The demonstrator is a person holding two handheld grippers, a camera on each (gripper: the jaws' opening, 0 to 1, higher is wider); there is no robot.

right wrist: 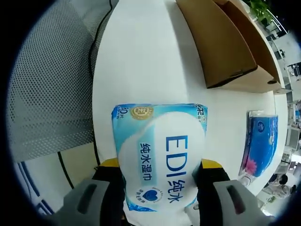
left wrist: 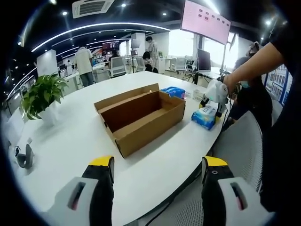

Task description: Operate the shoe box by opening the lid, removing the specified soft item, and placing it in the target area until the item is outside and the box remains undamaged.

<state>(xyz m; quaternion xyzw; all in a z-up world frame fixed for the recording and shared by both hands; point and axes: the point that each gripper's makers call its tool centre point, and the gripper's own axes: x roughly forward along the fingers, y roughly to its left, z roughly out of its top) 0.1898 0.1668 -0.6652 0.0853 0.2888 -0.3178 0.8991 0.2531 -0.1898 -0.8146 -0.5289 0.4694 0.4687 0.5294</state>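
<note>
Wet-wipe pack (right wrist: 160, 155), pale blue and soft, held between right tongs (right wrist: 160, 181).

A brown cardboard box (left wrist: 140, 116) is set on the white bench (left wrist: 75, 141), a light-blue and white wipes pack (right wrist: 160, 153) with dark-blue lettering is seen, and yellow tips are carried on the grey left gripper (left wrist: 159, 165).

The left gripper (left wrist: 159, 175), its yellow-tipped jaws spread apart with nothing between them, hangs over the near edge of the white oval table (left wrist: 70, 146). An open brown cardboard shoe box (left wrist: 140, 116) sits mid-table. At the right edge, the right gripper (left wrist: 211, 104) holds a blue-and-white soft wipes pack (left wrist: 205, 117). A second blue pack (left wrist: 173, 91) lies behind the box, and a potted green plant (left wrist: 41, 96) stands at the left edge.
</note>
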